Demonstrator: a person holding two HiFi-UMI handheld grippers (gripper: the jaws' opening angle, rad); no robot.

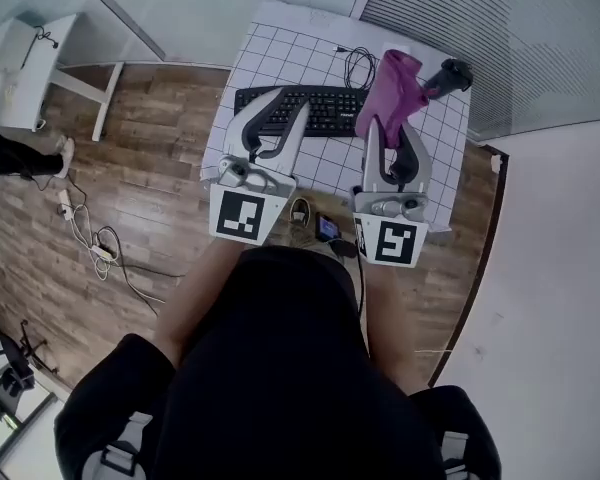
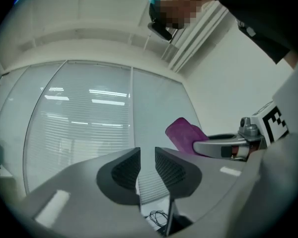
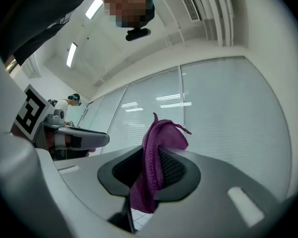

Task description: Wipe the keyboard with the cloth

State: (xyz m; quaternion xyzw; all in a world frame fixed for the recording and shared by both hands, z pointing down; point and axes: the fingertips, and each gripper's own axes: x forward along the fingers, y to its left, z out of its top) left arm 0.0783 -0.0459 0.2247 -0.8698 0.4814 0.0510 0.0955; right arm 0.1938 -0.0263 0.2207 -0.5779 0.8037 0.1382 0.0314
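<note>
Left tongs [image 2: 147, 155] ajar, right tongs [image 3: 150, 158] clamped

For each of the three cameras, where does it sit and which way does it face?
Head view: on the person's head, facing steeply down at the table, keyboard, left claw and right claw; the dark-clothed torso shows.
Left gripper view: on the left claw, facing a glass wall; its empty, slightly parted jaws show.
Right gripper view: on the right claw, facing glass wall and ceiling; its jaws grip the purple cloth.
Both gripper views show the other claw and the person overhead.

Purple cloth [image 1: 398, 93], blk kbd [image 1: 320, 108], white grid table [image 1: 280, 38]
</note>
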